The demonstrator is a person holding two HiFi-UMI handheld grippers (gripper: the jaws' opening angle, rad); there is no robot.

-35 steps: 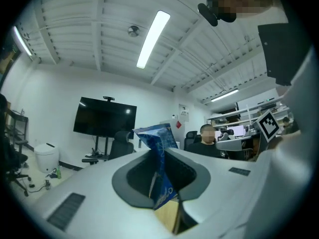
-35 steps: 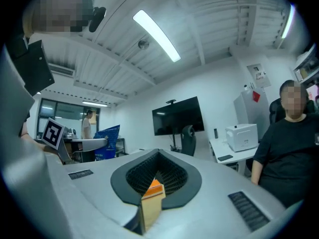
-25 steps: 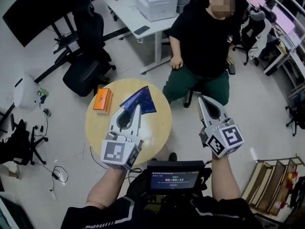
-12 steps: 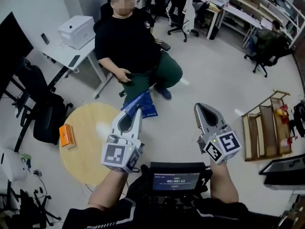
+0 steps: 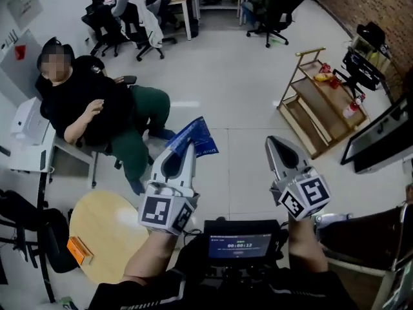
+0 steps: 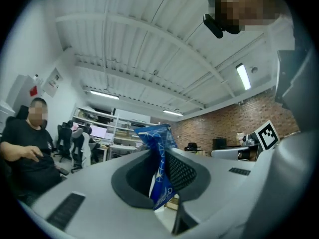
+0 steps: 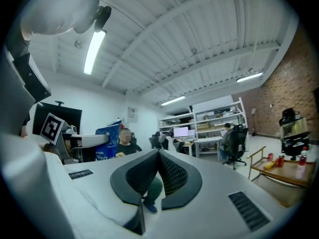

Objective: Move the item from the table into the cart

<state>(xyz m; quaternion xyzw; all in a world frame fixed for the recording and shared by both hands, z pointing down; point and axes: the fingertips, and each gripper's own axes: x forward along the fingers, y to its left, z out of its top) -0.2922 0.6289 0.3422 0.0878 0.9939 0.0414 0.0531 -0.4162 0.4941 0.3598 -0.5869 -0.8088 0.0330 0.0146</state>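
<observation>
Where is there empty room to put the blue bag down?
On the cart, the lower wooden shelves look bare; the top shelf is crowded with small things. The round table is bare beside the orange box. The floor between the seated person and the cart is wide open.

Both forearms (image 5: 150, 258) reached forward. The left hand-held gripper (image 5: 188, 148) pinched a blue crinkled packet (image 5: 197, 136); the right hand-held gripper (image 5: 277, 142) sat closed, empty.
</observation>
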